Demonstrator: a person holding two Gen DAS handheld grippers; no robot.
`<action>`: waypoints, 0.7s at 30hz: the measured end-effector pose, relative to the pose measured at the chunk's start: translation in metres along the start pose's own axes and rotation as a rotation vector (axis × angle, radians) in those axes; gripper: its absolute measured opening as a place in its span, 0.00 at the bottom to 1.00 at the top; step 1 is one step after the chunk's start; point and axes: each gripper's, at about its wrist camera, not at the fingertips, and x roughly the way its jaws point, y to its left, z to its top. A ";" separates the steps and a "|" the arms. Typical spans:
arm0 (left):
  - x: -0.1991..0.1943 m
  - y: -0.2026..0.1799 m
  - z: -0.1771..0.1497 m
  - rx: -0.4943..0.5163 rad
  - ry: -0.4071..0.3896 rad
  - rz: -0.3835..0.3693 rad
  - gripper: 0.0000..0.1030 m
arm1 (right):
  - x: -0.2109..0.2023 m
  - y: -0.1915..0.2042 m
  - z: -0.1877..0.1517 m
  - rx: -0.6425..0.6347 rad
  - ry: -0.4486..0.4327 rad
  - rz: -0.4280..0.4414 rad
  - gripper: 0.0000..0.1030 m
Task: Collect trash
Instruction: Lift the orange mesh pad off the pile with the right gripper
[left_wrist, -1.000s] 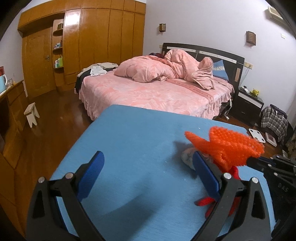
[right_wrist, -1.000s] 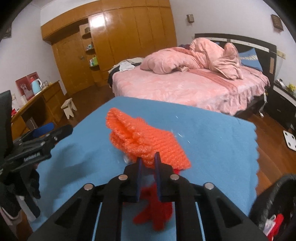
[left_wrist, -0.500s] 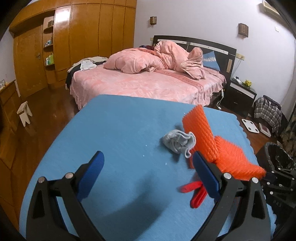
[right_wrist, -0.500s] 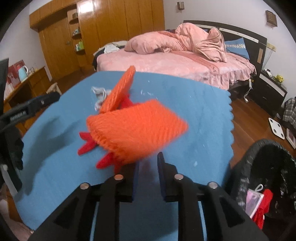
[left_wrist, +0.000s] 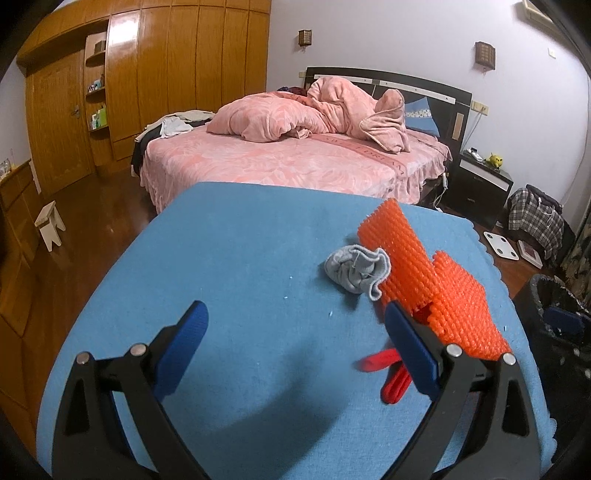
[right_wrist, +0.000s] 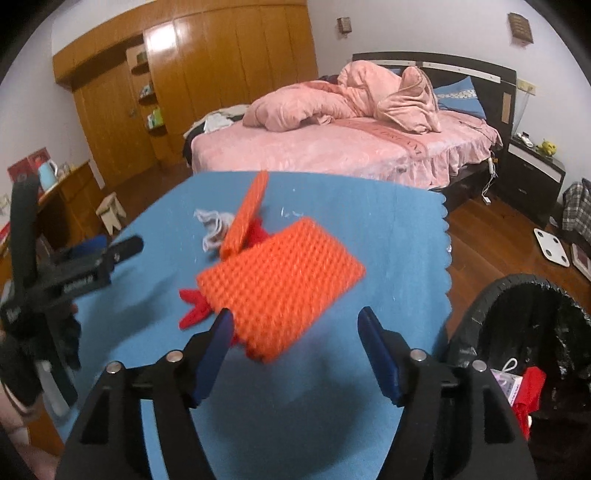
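So the right gripper (right_wrist: 295, 343) has its jaws opening right now, and the orange foam net (right_wrist: 280, 284) sits in the gap between them, blurry, near the left pad but not visibly pinched by either one. The left gripper (left_wrist: 295, 350) has its jaws spread wide with nothing in them, just bare blue cloth between.

Going outward: the net sprawls over the right part of the table (left_wrist: 229, 258), one flap of it standing up. A crumpled grey rag (left_wrist: 356, 271) lies touching its left edge, and some red scraps (left_wrist: 391, 373) poke out from under it. Right off the table's right edge stands a black trash bin (right_wrist: 524, 314) with a few bits already inside. Beyond all that there's a pink bed (left_wrist: 295, 166).
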 end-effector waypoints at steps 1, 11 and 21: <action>0.000 0.000 -0.001 -0.001 0.000 -0.001 0.91 | 0.004 0.000 0.002 0.010 0.005 -0.001 0.67; 0.002 0.000 -0.005 0.011 0.019 -0.002 0.91 | 0.071 0.000 0.000 0.062 0.135 -0.023 0.66; 0.005 -0.005 -0.005 0.012 0.027 -0.010 0.91 | 0.065 -0.003 0.001 0.063 0.083 0.017 0.06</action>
